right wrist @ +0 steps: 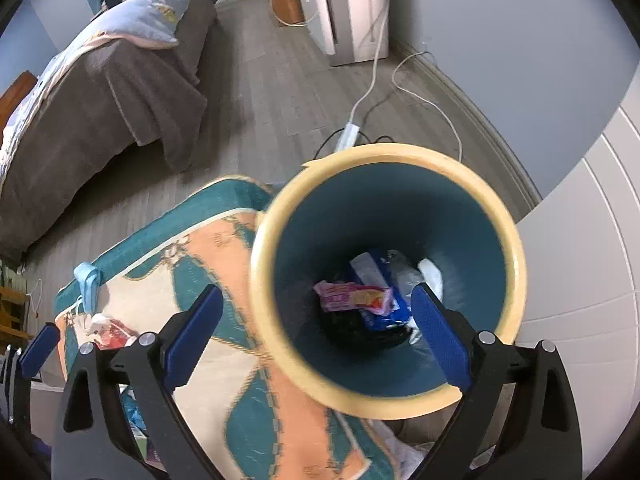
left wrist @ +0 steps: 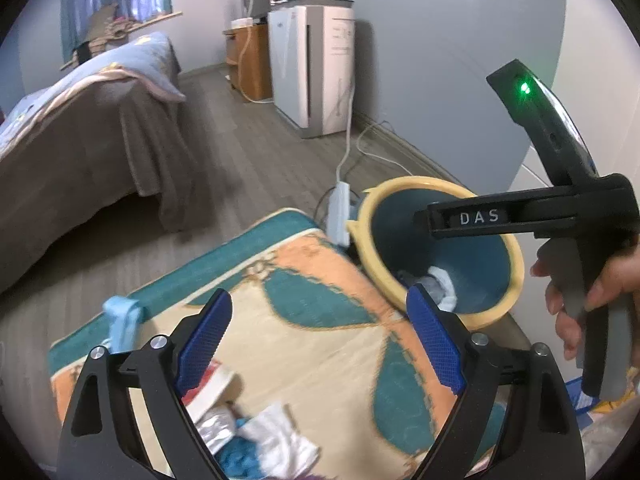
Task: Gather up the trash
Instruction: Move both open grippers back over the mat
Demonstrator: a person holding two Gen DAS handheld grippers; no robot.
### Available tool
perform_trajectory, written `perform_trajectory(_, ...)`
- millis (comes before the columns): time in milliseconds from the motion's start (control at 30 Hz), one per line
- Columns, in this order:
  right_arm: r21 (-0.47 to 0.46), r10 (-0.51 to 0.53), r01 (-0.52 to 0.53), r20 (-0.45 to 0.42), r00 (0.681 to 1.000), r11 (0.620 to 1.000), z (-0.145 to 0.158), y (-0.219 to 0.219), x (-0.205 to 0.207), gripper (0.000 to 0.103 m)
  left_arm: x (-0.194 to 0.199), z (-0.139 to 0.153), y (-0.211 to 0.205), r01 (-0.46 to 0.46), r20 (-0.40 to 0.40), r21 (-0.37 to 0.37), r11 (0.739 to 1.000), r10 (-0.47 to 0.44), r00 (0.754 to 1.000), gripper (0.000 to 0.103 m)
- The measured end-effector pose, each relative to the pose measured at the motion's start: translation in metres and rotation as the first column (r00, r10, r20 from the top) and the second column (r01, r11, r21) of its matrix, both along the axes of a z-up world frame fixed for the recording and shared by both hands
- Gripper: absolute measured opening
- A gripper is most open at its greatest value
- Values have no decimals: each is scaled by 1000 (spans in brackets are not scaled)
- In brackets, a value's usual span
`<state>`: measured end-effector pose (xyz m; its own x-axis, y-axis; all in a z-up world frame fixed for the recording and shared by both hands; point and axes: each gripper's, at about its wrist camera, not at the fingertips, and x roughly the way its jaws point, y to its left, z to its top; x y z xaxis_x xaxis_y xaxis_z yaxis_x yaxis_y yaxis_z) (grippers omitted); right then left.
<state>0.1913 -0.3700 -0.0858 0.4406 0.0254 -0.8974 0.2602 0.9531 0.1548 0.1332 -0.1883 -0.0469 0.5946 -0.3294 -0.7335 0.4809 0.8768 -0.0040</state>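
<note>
— Down inside the bin (right wrist: 384, 280), what can you make out?

— From the right wrist view, a pink wrapper (right wrist: 352, 296), a blue packet (right wrist: 374, 272) and some white paper (right wrist: 432, 276) lie at the bottom. The bin is teal inside with a cream rim and stands at the edge of the rug (right wrist: 208, 264), near a white cupboard door (right wrist: 580, 280).

— And the grippers?

— The right gripper (right wrist: 320, 320) hangs above the bin, jaws spread wide with nothing between them. The left gripper (left wrist: 320, 332) is spread too, empty, over the rug.

— What does the left view add?

— More trash on the rug: crumpled white paper (left wrist: 280, 436), a red-and-white wrapper (left wrist: 212, 384), and a pale blue face mask (left wrist: 122, 320) at the rug's edge. It also shows the right gripper's body from the side, with a hand (left wrist: 592, 292) on its trigger.

— The room?

— Grey plank floor (left wrist: 240, 152), a bed (left wrist: 80, 120) with a brown cover, a white appliance (left wrist: 312, 68) against the wall, and a power strip (left wrist: 340, 208) with cables behind the bin.
</note>
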Motion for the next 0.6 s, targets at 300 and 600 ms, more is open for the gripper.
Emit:
perform_trajectory(300,44,56,-56,10,998,997,8,73,10,94,-7,44,88,-116,56,37,993,114,992,92)
perform_trajectory(600,-69,306,-306,-10,952,949,-12,174,14,94,4,13,199,-313,-18,93,945,316,949,93)
